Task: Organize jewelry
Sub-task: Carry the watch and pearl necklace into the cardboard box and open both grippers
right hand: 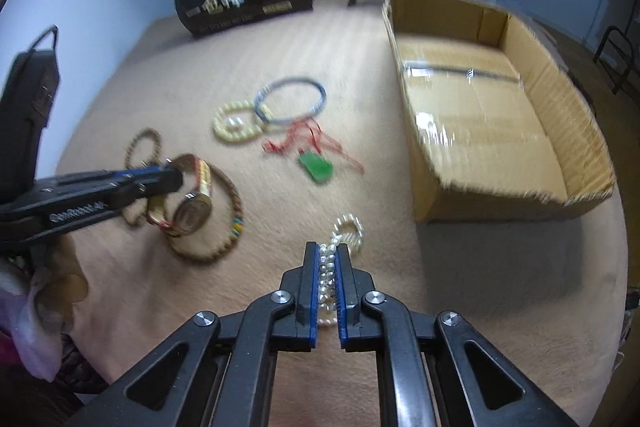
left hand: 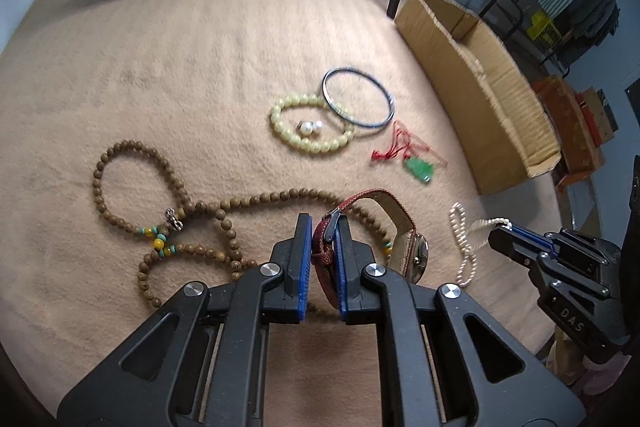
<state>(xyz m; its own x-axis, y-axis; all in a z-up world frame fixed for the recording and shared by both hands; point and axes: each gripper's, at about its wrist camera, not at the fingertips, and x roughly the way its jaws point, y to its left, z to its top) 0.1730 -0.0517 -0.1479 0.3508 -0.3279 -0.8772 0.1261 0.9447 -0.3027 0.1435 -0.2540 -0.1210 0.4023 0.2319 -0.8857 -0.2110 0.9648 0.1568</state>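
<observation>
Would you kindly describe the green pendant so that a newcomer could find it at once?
Start at the open cardboard box on the beige blanket. Just left of its near end lies the green pendant on a tangled red cord, below the blue bangle. It is the only green piece.

My left gripper (left hand: pixel 323 227) is clamped on the red strap of a watch (left hand: pixel 404 247); the watch case hangs just right of my fingers. Beneath lies a brown bead necklace (left hand: pixel 168 211) on the tan blanket (left hand: pixel 160 87). At right, my right gripper (left hand: pixel 505 230) pinches a pearl strand (left hand: pixel 464 247). Farther off lie a pale bead bracelet (left hand: pixel 310 125) around two pearl earrings (left hand: pixel 310 127), a bangle (left hand: pixel 358 97) overlapping it, and a green pendant (left hand: pixel 418 169) on red cord. A cardboard box (left hand: pixel 480 95) stands at right.
</observation>
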